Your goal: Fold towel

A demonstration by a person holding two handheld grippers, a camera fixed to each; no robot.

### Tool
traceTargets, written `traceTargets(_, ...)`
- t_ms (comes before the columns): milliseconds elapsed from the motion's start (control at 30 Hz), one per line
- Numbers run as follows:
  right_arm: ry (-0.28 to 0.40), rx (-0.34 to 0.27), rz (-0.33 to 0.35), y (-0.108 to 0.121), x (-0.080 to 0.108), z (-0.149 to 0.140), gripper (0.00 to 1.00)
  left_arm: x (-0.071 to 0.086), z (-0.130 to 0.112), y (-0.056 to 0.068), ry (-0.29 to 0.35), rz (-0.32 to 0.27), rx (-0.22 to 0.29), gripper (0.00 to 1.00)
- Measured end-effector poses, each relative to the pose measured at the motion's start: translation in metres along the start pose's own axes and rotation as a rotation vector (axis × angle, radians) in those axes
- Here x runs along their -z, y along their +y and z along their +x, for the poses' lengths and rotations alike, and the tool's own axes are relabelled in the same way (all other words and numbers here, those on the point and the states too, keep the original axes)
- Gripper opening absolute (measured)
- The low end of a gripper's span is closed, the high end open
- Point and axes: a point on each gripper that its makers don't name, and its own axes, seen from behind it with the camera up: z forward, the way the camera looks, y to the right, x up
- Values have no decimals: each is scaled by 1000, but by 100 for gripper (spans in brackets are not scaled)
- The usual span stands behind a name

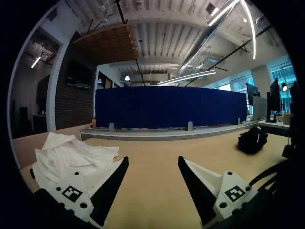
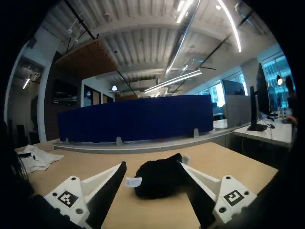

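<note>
Left gripper [image 1: 152, 158] held level and low over the table [image 1: 152, 183], fingers spread wide, nothing between them; crumpled white towel [image 1: 72, 156] just beyond its left finger; bare tabletop ahead up to the blue partition [image 1: 167, 107]. Right gripper [image 2: 152, 164] level, fingers released; bunched black towel [image 2: 160, 177] between the tips, nearer the right finger; table edge off to its right.

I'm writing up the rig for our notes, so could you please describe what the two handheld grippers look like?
Both the left gripper and right gripper have two white, wedge-shaped fingers tapering to points, with black inner faces. Each finger carries a square black-and-white marker and small round holes. Black cables run beside the left gripper.
</note>
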Motion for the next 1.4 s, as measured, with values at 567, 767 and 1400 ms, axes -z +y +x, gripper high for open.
traceTargets(567,-12,-8,0,-2,-9,-33,100,-1,0,0,0,0,0,96)
traceTargets(767,-14,-2,-2,-1,-9,-37,100,-1,1,0,0,0,0,96)
traceTargets(1400,-9,97,5,-13,-10,-41,100,0,-1,-1,0,0,0,96)
